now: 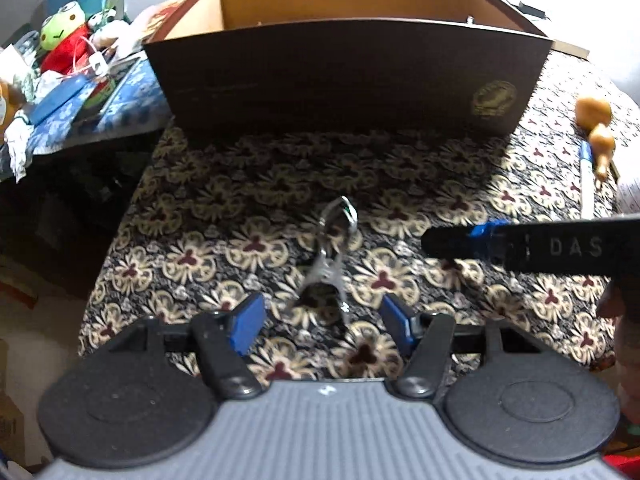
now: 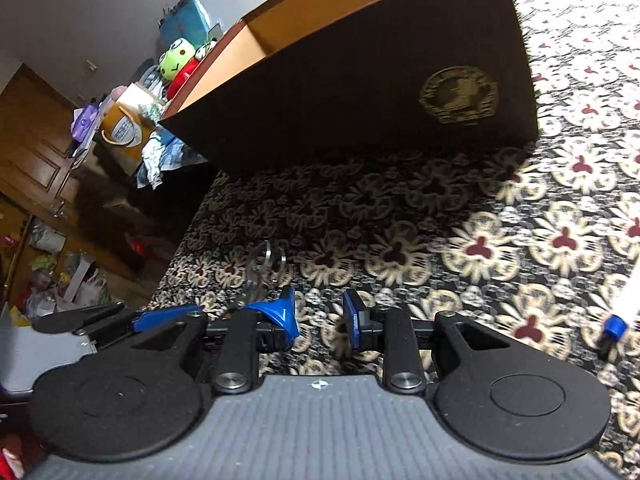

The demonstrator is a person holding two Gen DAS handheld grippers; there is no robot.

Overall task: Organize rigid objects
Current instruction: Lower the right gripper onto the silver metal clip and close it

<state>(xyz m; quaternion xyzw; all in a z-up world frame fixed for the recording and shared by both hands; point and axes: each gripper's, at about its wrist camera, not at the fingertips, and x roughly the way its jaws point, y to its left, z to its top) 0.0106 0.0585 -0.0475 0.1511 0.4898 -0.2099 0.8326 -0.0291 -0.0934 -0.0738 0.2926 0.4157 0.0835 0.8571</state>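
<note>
A silver metal key ring with a clip [image 1: 329,258] lies on the flower-patterned cloth [image 1: 224,216], in front of a dark brown open box [image 1: 348,80] with a tan inside. My left gripper [image 1: 322,320] is open, its blue pads on either side of the clip's near end without touching it. My right gripper [image 1: 460,242] reaches in from the right, its tip just right of the ring. In the right wrist view my right gripper [image 2: 319,318] is open and holds nothing. The key ring [image 2: 265,266] lies ahead to its left, and the left gripper's blue fingers [image 2: 160,317] show there too.
A white marker with a blue cap [image 1: 586,176] and a tan gourd [image 1: 596,120] lie at the cloth's right side. The marker [image 2: 622,308] also shows beside my right gripper. A side surface at the left holds a green plush frog [image 1: 60,32] and clutter. The table's left edge drops to the floor.
</note>
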